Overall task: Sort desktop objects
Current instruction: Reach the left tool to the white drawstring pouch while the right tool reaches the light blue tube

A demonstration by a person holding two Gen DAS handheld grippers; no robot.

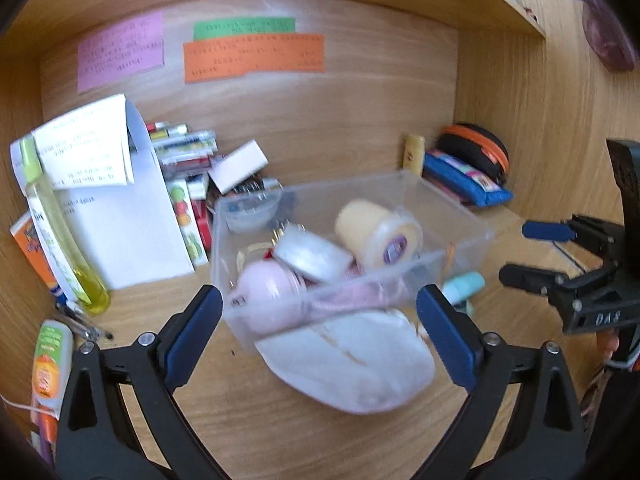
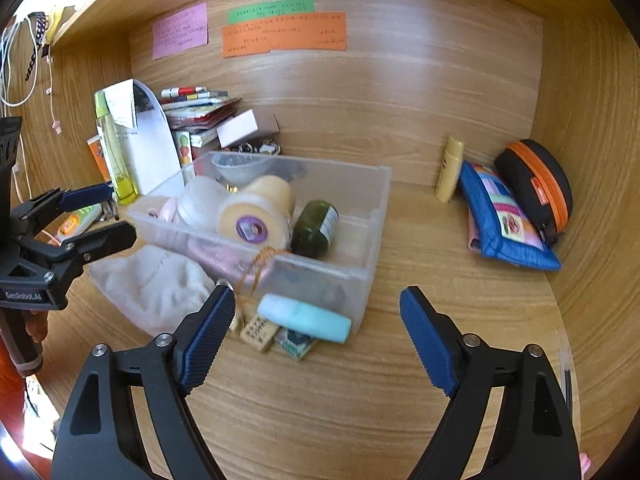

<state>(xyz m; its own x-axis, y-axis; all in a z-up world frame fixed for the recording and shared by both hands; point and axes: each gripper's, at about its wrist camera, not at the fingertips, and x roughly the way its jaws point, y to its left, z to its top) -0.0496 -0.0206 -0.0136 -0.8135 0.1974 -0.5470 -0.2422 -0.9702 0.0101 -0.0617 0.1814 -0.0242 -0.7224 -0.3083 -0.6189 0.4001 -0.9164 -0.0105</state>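
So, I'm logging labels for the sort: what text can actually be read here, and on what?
"DAS": on the right gripper body, left wrist view.
"GenRobot.AI", roughly: on the left gripper body, blurred.
Pink note, green note, orange note, white papers: writing too blurred to read.

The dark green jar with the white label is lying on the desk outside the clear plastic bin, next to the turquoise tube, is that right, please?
Not quite: the dark green jar with the white label lies inside the clear plastic bin, as the right wrist view shows. Only the turquoise tube lies on the desk outside it.
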